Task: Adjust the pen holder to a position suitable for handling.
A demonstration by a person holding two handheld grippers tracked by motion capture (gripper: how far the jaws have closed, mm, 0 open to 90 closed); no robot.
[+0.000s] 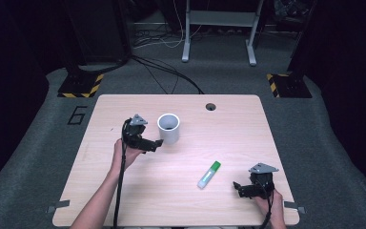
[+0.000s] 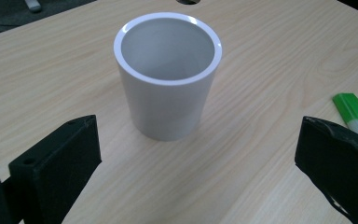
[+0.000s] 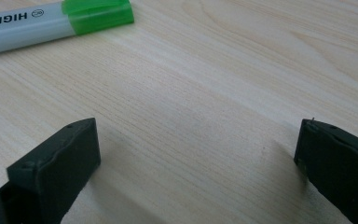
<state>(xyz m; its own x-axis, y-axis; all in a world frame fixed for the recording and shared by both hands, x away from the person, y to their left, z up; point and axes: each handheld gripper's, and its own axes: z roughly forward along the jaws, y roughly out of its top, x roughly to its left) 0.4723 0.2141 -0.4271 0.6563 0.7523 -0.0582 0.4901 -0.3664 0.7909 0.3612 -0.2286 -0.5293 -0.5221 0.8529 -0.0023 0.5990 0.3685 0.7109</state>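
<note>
Highlighter (image 1: 209, 174) with its green cap lies flat on the desk (image 1: 228, 129) just left of my right claw (image 1: 240, 187), long axis slanting away toward the white cup (image 1: 168, 128), which my left claw (image 1: 156, 143) faces; both claws gape, holding nothing.

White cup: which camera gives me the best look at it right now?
The left gripper view: the white cup stands upright, close, ahead of the open left gripper, its hollow inside visible. The high view shows the cup small, beside the left gripper. The right gripper view shows the highlighter on the table instead.
</note>
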